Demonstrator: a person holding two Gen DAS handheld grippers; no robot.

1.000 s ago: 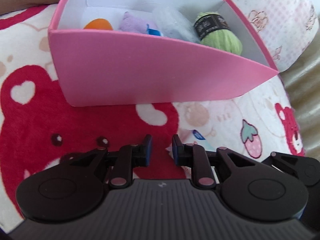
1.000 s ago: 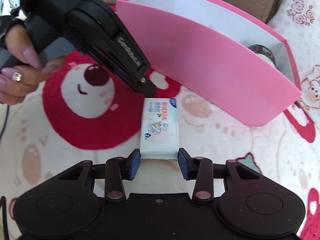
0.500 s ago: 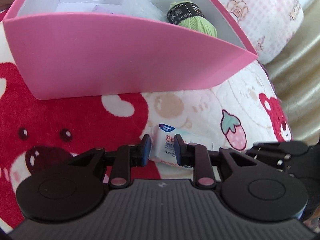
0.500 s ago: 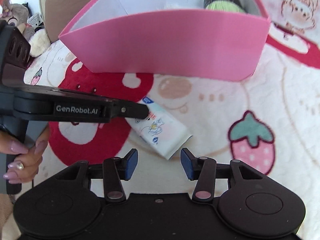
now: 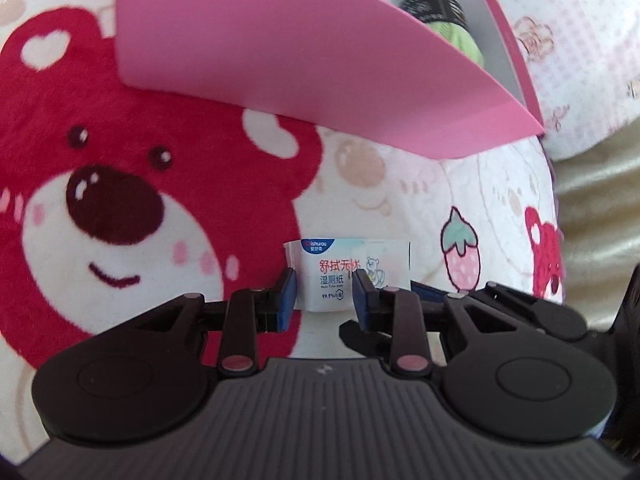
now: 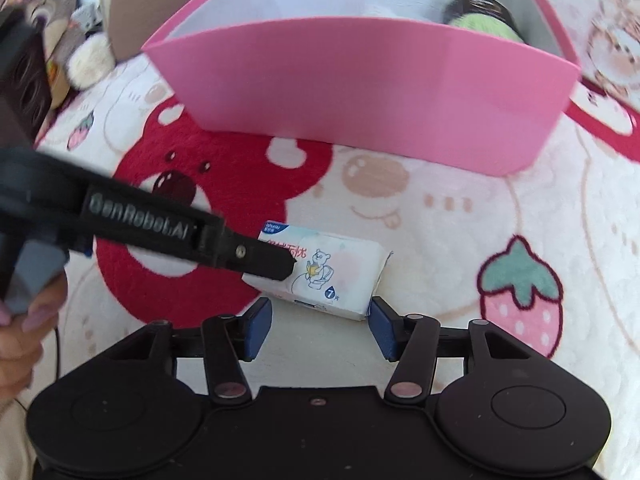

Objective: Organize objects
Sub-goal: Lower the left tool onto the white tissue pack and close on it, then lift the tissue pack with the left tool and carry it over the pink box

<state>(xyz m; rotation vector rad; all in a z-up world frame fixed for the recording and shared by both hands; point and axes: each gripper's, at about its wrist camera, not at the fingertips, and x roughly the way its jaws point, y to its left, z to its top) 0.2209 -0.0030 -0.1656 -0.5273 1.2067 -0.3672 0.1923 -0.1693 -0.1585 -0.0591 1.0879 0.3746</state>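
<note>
Wipes pack (image 6: pixel 320 270) now between left hand-held gripper (image 5: pixel 323 294) pads

Your left gripper (image 5: pixel 323 294) now sits around the wipes pack's (image 5: pixel 347 276) printed end, where a second ago it faced bare blanket. Your right gripper (image 6: pixel 316 330) no longer brackets the pack (image 6: pixel 320 270); it now lies angled just ahead of those spread jaws.

Wipes pack (image 6: pixel 320 270) lies on blanket (image 6: pixel 460 240) before box (image 6: pixel 372 84) holding yarn (image 6: pixel 486 20).
</note>
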